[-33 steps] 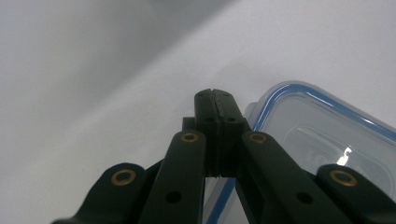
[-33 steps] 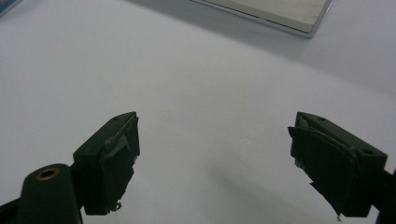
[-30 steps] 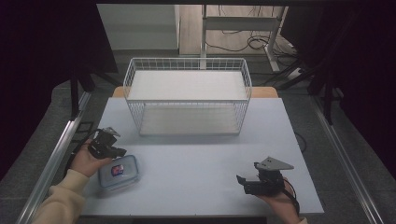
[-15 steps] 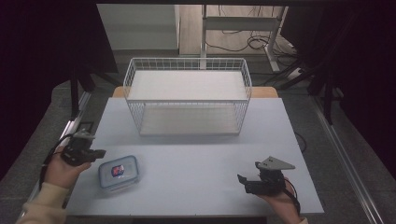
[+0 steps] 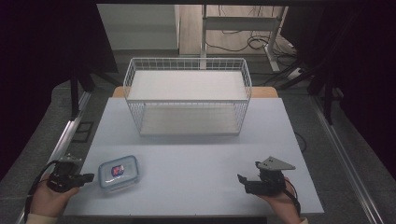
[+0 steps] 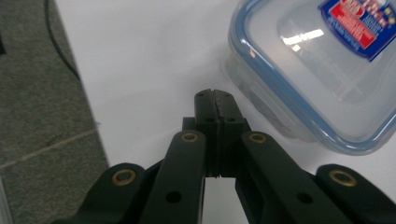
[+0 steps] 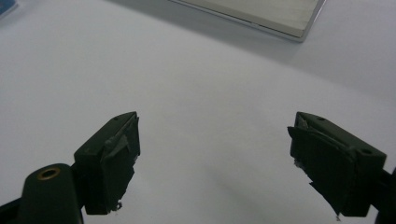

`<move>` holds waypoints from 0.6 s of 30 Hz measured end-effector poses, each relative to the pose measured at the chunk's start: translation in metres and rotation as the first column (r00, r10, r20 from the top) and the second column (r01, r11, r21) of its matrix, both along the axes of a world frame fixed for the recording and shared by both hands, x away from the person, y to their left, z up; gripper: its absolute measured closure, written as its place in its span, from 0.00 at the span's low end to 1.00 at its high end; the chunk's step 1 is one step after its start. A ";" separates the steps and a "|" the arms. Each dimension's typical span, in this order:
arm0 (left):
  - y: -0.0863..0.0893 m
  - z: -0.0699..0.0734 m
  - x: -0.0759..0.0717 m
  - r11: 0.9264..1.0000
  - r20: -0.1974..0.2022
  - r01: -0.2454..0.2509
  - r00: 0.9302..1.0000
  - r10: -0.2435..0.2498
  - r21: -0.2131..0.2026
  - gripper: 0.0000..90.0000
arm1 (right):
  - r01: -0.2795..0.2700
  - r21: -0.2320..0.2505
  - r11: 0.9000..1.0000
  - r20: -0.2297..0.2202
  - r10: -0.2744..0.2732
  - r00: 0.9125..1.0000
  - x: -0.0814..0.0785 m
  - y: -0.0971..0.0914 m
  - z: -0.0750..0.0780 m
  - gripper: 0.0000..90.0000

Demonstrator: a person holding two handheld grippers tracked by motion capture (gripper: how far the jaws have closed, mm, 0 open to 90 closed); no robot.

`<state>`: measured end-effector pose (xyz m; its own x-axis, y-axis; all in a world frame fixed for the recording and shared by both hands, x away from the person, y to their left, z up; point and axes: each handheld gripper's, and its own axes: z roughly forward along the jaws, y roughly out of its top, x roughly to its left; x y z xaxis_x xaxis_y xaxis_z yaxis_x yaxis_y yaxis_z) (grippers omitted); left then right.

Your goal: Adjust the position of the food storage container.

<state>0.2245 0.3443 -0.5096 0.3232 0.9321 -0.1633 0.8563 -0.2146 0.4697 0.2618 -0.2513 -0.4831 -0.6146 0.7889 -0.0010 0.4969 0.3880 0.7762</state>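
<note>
High view overhead facing forward, gripper views close above table (image 5: 196, 168)

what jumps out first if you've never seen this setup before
Probably the big white wire basket standing at the far middle of the pale table. Next comes the small clear container with a blue-rimmed lid near the front left corner. Just left of it is the left gripper, its fingers shut with nothing between them. The right gripper sits at front right with its fingers wide open over bare table.

container (image 6: 322, 70): cut off top and right | label (image 6: 362, 23): print blurred, unreadable
</note>
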 end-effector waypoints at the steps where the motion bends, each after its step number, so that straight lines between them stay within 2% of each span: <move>1: -0.002 -0.001 0.001 1.000 -0.006 0.011 1.000 -0.011 -0.004 1.00 | 0.000 -0.002 1.000 -0.002 0.000 1.000 0.000 0.000 0.000 0.18; 3: -0.005 -0.003 0.002 0.999 -0.012 0.030 0.999 -0.030 -0.015 1.00 | 0.001 -0.004 1.000 0.001 -0.001 1.000 0.000 0.000 0.000 0.18; 7: -0.011 -0.006 0.007 0.999 -0.021 0.036 0.999 -0.036 -0.015 1.00 | 0.000 -0.005 1.000 0.001 0.000 1.000 0.000 0.000 -0.001 0.18; 11: -0.011 -0.006 0.012 0.999 -0.018 0.032 0.999 -0.032 -0.016 1.00 | -0.001 -0.006 1.000 0.002 0.001 1.000 0.000 0.000 -0.001 0.18; 18: -0.024 -0.007 0.023 0.998 -0.013 0.057 0.998 -0.057 -0.032 1.00 | -0.002 -0.008 1.000 0.002 0.002 1.000 0.000 0.001 -0.001 0.18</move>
